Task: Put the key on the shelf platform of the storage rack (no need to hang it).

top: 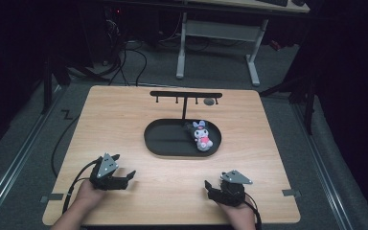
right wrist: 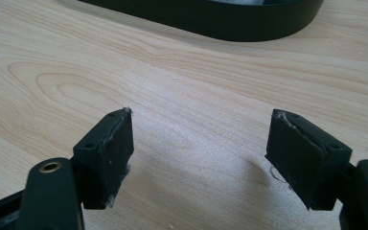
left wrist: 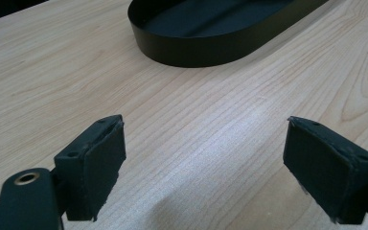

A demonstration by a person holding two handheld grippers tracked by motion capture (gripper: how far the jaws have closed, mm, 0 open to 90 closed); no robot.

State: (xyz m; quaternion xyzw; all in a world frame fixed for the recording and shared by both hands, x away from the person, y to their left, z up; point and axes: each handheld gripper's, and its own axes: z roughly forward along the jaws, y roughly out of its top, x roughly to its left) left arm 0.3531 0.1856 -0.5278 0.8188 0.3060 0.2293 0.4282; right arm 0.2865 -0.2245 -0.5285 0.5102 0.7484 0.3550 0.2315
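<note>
1. On the pale wooden table (top: 124,124), near its front edge: left gripper (top: 130,176) and right gripper (top: 210,186), both with jaws spread wide and holding nothing.
2. Farther back, well apart from both: small soft plush toy with purple ears and pink body (top: 202,135), lying at the right end of the black oval tray (left wrist: 191,50).
3. Behind the tray: thin black rack with hooks (top: 186,96).
4. Probably light and squashy, not slippery, not easy to break.
5. Best grabbed around the round pink middle, not the thin ears.
</note>
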